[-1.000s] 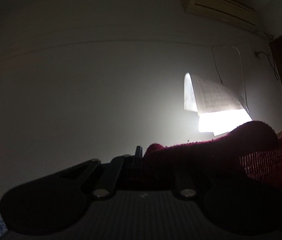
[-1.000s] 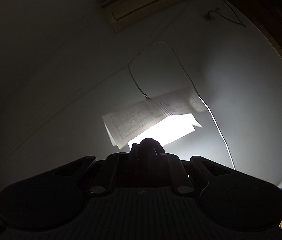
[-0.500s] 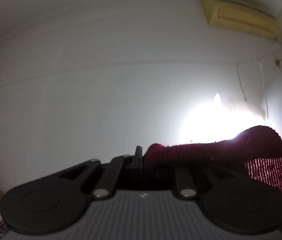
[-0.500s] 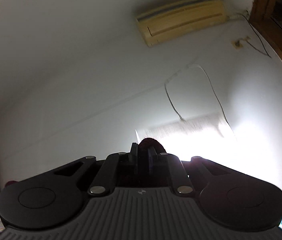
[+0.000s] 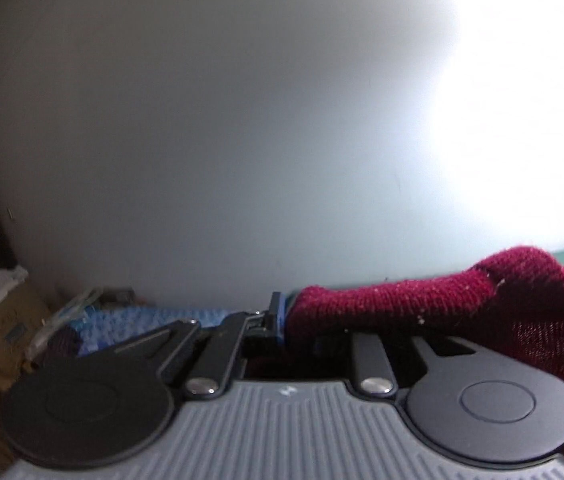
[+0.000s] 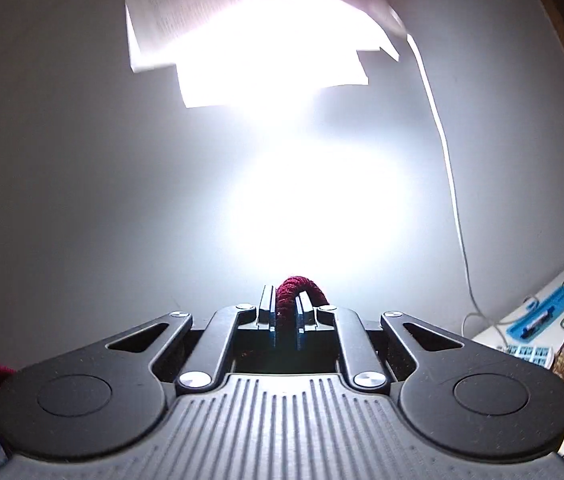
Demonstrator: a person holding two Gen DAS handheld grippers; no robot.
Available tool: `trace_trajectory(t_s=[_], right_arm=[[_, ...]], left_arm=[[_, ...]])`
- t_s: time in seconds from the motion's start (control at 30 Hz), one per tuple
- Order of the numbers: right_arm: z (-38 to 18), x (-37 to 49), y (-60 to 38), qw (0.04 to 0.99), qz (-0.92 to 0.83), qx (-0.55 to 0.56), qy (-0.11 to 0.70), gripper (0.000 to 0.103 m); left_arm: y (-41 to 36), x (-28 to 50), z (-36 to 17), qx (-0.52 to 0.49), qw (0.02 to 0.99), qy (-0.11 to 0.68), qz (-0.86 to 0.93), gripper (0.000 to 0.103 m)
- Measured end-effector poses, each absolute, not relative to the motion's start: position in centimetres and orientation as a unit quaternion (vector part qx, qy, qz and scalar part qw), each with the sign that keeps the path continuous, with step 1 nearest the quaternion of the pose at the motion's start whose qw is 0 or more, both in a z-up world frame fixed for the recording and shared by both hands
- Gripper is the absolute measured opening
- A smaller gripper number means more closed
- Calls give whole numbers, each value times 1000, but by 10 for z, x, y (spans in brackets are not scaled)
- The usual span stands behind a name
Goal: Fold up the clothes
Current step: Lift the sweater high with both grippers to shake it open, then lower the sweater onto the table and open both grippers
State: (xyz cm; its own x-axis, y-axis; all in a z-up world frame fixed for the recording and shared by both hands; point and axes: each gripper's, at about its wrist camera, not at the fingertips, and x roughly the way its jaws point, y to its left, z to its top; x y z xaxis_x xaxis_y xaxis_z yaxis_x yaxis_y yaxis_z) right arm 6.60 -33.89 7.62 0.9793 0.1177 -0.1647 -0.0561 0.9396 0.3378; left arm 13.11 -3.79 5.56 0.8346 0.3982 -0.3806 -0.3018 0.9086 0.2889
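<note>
Between both grippers hangs the maroon knit garment point(image 5: 409, 304): left gripper point(image 5: 282, 316) pinches a thick edge, right gripper point(image 6: 286, 314) is narrow on a bunched fold. Versus a second ago, views dropped from the ceiling AC to the lower wall and a blue textured surface point(image 5: 154, 316). Likely lowering the garment to lay it flat for folding.

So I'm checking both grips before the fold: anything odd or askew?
Nothing damaged. The right gripper pinches a small loop of the red knit squarely. The left gripper holds it off-centre: the cloth bunches over its right finger and drapes off to that side.
</note>
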Motion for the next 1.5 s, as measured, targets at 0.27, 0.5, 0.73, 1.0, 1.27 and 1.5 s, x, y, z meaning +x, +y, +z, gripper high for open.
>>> trace_trajectory(t_s=[0.27, 0.5, 0.73, 1.0, 1.27, 1.5], right_arm=[[-46, 205, -312, 958, 3, 102, 266, 15], [-55, 172, -369, 941, 34, 143, 306, 48], [-81, 54, -370, 910, 46, 82, 403, 61], [-117, -35, -320, 898, -6, 32, 439, 51], [-125, -53, -301, 904, -49, 42, 423, 15], [-82, -33, -356, 921, -159, 16, 355, 11]], left_arm=[[-11, 232, -71, 101, 901, 378, 188, 37], [17, 153, -62, 122, 919, 349, 137, 60], [60, 21, -56, 127, 929, 331, 103, 80], [64, -47, -95, 163, 914, 372, 10, 84], [77, -74, -98, 150, 917, 369, -12, 93], [84, -96, -90, 134, 921, 367, 12, 97]])
